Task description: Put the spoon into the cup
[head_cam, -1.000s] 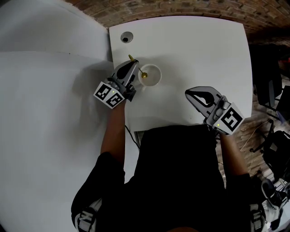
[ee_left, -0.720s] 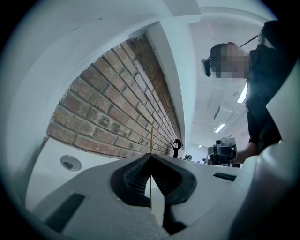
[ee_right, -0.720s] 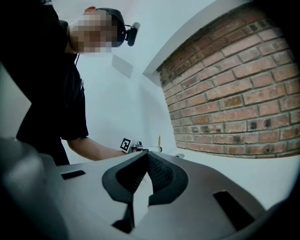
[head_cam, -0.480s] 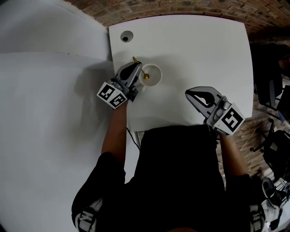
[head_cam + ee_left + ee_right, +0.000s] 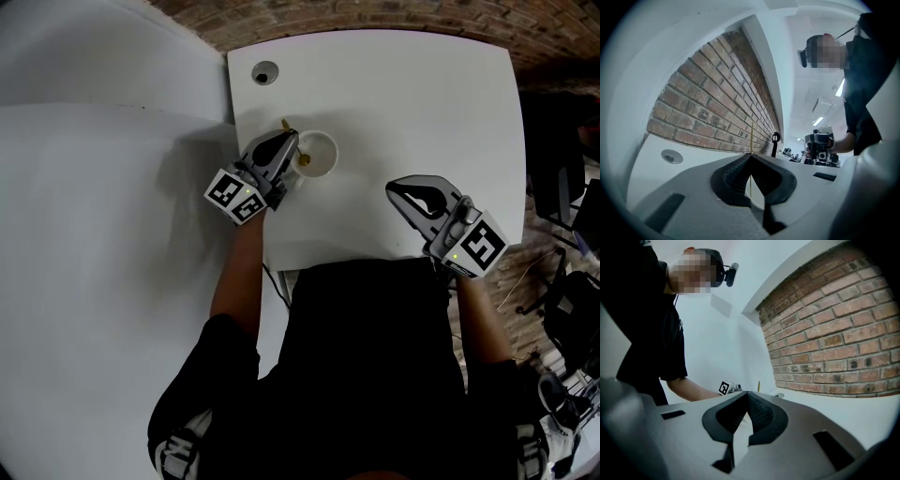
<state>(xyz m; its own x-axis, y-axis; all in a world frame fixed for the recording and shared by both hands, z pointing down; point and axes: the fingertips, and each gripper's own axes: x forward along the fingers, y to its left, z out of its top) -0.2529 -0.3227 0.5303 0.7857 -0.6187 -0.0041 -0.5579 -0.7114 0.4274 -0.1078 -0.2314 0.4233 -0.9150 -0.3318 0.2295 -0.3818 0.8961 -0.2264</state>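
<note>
Moved: the left gripper (image 5: 289,142) has shifted slightly toward 3 o'clock, closer to the cup (image 5: 327,152).
Grip: its jaws are clenched on the thin handle of the spoon (image 5: 751,140).
Spoon: the gold end is inside the cup; the middle is hidden under the gripper.
Other side: the right gripper (image 5: 394,192) is at 4 o'clock from the cup, jaws pressed together on nothing.

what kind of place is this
Probably an office or lab workspace: a white desk with a cable hole, a brick wall behind it, and ceiling strip lights.
</note>
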